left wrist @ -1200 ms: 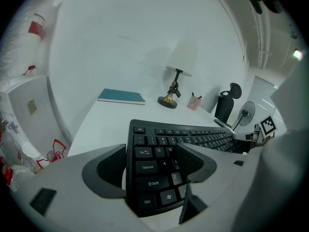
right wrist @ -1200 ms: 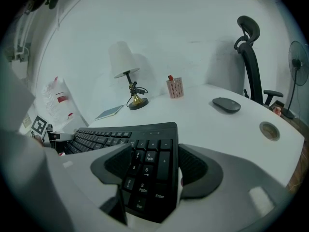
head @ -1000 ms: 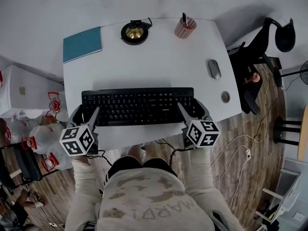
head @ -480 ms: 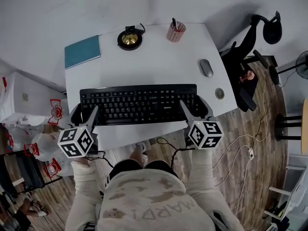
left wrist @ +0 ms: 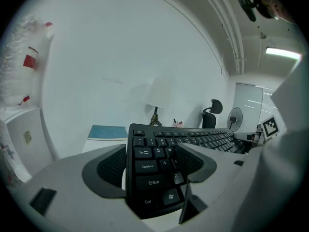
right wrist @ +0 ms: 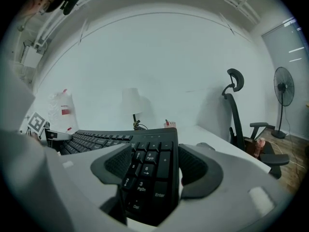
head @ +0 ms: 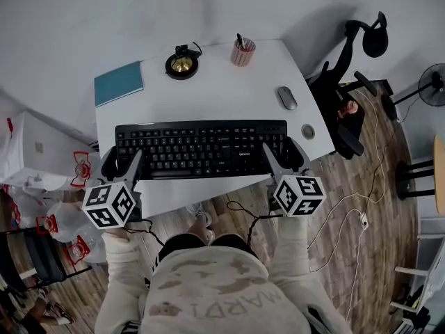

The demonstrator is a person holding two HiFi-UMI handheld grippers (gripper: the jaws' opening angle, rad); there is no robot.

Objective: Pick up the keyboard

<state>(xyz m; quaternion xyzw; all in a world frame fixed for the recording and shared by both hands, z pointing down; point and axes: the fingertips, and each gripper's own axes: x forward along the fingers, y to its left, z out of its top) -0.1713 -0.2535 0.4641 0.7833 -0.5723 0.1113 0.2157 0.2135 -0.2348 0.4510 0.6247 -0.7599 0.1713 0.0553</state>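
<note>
Both grippers clamped, one at each end of the keyboard.

My left gripper (head: 122,163) sits at the lower left with its marker cube (head: 110,204) nearest my body and its jaws pointing forward. In the left gripper view the left gripper (left wrist: 152,158) has its jaws closed on the keyboard's (head: 201,148) left end, one jaw across the keys and the other behind it. My right gripper (head: 284,157) mirrors that pose, cube (head: 297,195) toward me. Its own view shows the right gripper (right wrist: 152,166) pinching the number-pad end the same way. Both light-sleeved forearms reach forward, roughly parallel, at about the same height.
</note>
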